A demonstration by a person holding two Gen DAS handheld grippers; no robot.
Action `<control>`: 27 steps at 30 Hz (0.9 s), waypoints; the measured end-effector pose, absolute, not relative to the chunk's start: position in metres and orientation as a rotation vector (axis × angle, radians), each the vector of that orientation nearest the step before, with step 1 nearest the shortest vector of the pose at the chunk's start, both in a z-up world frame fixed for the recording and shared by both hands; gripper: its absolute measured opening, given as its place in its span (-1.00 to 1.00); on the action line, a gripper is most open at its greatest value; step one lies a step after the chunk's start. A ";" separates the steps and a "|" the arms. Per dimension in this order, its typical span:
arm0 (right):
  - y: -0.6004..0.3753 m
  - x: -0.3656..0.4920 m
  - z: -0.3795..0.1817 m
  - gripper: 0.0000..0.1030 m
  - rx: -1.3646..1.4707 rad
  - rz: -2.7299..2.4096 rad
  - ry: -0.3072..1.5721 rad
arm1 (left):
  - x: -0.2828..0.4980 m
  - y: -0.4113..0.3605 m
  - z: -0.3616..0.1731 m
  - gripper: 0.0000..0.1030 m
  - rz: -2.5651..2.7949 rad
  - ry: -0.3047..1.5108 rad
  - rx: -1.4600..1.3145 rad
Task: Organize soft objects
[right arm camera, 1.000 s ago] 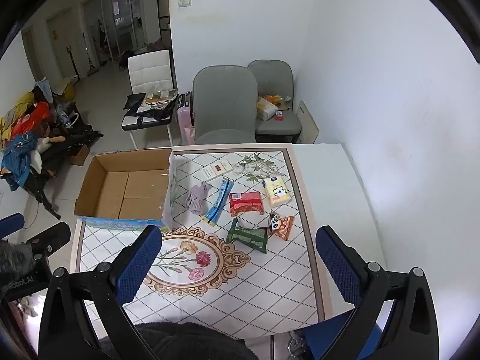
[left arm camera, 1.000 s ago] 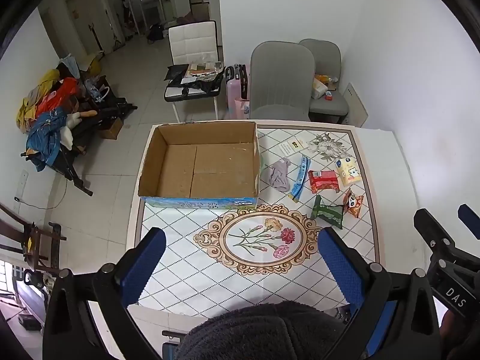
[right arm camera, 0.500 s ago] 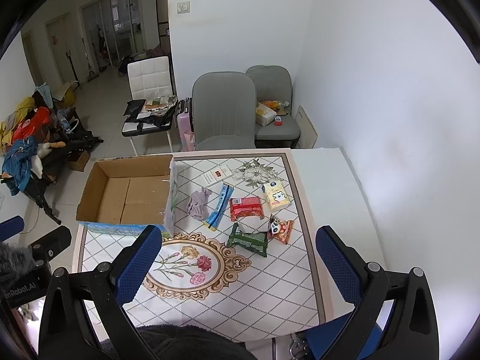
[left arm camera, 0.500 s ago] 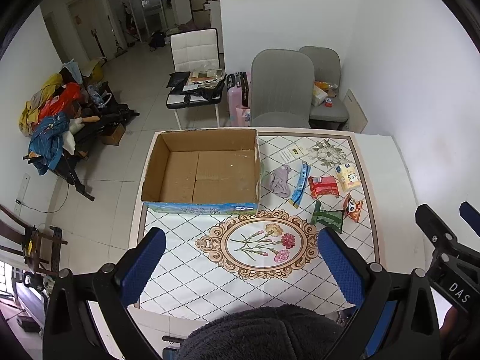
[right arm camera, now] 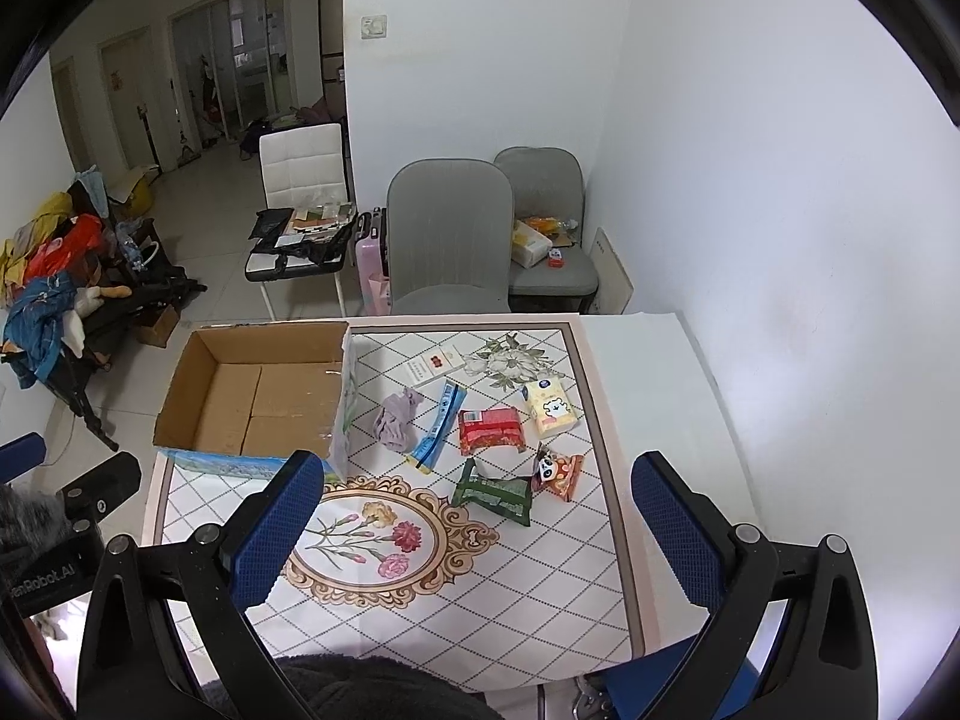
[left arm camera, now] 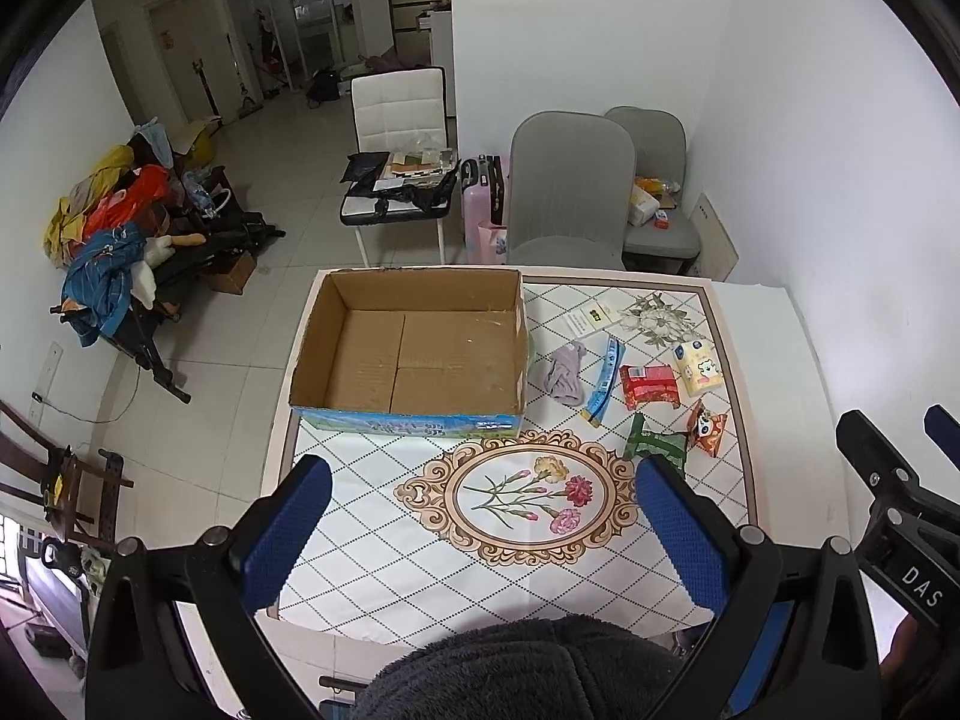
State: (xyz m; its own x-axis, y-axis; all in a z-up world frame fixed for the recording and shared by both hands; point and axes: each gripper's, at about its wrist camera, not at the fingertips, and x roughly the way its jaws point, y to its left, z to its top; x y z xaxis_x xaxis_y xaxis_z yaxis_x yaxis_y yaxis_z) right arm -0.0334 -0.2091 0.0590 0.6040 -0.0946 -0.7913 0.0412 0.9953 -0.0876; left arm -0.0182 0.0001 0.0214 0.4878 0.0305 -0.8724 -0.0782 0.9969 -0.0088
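Progress looks like zero so far, judging by how things lie. Going left to right across the table [left arm camera: 762, 324]:

Cardboard box [left arm camera: 414, 348] sits at the far-left part of the tabletop, open on top, w/ nothing inside; bare cardboard floor shows in both views.

Just right of the box lies the crumpled purple cloth [left arm camera: 565, 367], near the box wall but apart from it. Next, a long blue-and-white packet [left arm camera: 605, 381], then the red pack [left arm camera: 649, 385], then the yellow tissue pack [left arm camera: 698, 365] w/ a cartoon bear. Behind these, a small white card [right arm camera: 433, 366] lies flat. Nearer the camera: the dark green pouch [right arm camera: 493, 493] and, just beside it, the small orange panda-print bag [right arm camera: 558, 473]. All items rest on the tablecloth, none touching a tool.

Left gripper [left arm camera: 480, 534] hangs above the near table edge, jaws spread wide, nothing between them. Right gripper [right arm camera: 474, 534] is the same: spread apart, holding nothing, well apart from the items.

So nothing is done and everything is left. Probably each soft thing goes into the box, approx six pieces; whether the card counts, can't tell. The cloth is closest to the box and looks the easiest first pick.
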 end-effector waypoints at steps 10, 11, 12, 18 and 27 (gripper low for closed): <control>-0.214 -0.038 0.061 1.00 -0.045 -0.093 0.905 | -0.017 -0.001 0.019 1.00 0.063 1.058 -0.038; -0.214 -0.038 0.061 1.00 -0.044 -0.094 0.905 | -0.017 -0.001 0.018 1.00 0.062 1.059 -0.038; -0.215 -0.039 0.061 1.00 -0.044 -0.095 0.905 | -0.017 -0.001 0.018 1.00 0.060 1.059 -0.038; -0.216 -0.040 0.062 1.00 -0.044 -0.096 0.904 | -0.017 -0.002 0.018 1.00 0.058 1.058 -0.038; -0.217 -0.042 0.062 1.00 -0.042 -0.095 0.903 | -0.018 -0.002 0.021 1.00 0.063 1.051 -0.037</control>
